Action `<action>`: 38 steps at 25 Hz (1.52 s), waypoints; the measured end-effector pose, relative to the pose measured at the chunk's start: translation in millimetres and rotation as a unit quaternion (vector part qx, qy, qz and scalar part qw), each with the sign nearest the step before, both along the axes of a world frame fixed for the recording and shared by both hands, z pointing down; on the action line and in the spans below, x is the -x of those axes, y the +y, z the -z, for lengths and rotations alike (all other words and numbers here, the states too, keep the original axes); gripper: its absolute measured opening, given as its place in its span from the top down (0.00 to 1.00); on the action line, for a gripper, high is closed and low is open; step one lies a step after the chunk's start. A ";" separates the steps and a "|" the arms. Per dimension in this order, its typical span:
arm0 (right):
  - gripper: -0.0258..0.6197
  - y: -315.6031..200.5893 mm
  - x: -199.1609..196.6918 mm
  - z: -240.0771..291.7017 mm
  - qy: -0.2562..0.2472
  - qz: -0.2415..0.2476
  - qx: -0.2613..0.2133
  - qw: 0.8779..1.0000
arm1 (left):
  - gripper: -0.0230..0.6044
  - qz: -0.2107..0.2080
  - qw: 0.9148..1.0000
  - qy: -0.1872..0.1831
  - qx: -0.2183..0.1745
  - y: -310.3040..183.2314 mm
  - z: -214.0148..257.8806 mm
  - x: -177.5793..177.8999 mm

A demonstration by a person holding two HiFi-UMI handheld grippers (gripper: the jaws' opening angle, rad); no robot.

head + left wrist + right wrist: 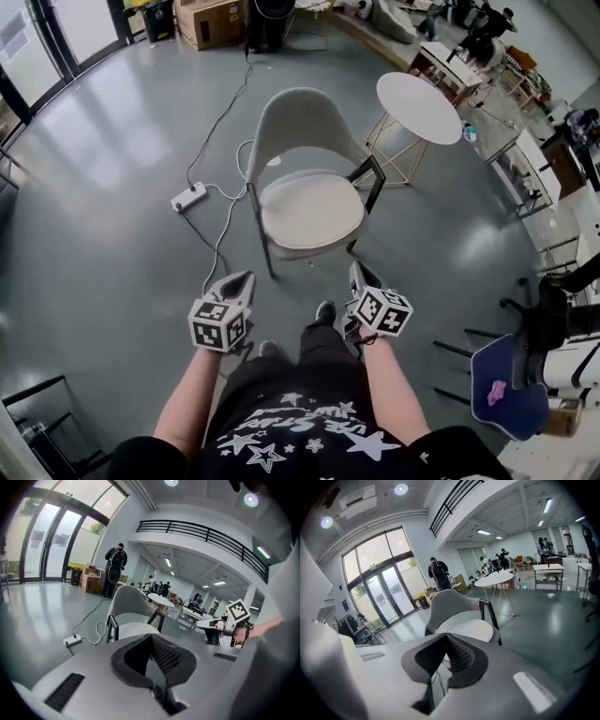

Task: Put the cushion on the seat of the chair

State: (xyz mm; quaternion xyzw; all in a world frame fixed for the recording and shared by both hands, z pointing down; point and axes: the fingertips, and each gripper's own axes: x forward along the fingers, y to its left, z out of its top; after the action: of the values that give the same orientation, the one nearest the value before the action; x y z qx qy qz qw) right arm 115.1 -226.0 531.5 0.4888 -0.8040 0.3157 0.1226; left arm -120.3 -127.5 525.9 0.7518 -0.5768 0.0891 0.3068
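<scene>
A grey chair (pixel 305 122) stands on the floor ahead of me, and a white round cushion (pixel 311 208) lies flat on its seat. My left gripper (pixel 246 278) and right gripper (pixel 357 270) hang near my knees, short of the chair's front edge and apart from it. Both are shut with nothing between their jaws. The left gripper view looks over its closed gripper (pixel 151 637) to the chair (pixel 127 603) and the cushion (pixel 133 629), with the right gripper (pixel 202 624) at its right. Past its gripper (pixel 446 636), the right gripper view shows the cushion (pixel 468 629) on the seat.
A round white table (pixel 419 106) on thin legs stands right of the chair. A power strip (pixel 187 197) with cables lies on the floor to its left. Cardboard boxes (pixel 211 21) are far back, a blue chair (pixel 511 384) at near right. A person (pixel 115 569) stands by the boxes.
</scene>
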 end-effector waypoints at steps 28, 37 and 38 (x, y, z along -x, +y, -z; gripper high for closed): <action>0.96 163.5 -104.9 10.4 -0.021 0.077 -0.006 0.997 | 0.95 0.012 0.999 -0.023 -0.036 142.2 52.8 -133.5; 0.96 202.7 -92.4 25.0 -0.029 0.092 -0.018 0.995 | 0.95 0.019 0.999 -0.027 -0.026 194.6 49.1 -123.0; 0.96 204.1 -91.6 28.8 -0.027 0.089 -0.021 0.995 | 0.95 0.017 0.999 -0.025 -0.027 194.7 49.2 -120.6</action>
State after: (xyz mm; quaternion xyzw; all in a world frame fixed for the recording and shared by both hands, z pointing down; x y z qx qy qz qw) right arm 206.7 -21.9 502.7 0.4086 -0.8540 0.2997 0.1177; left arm 0.3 67.1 476.7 0.7476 -0.5988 0.0875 0.2736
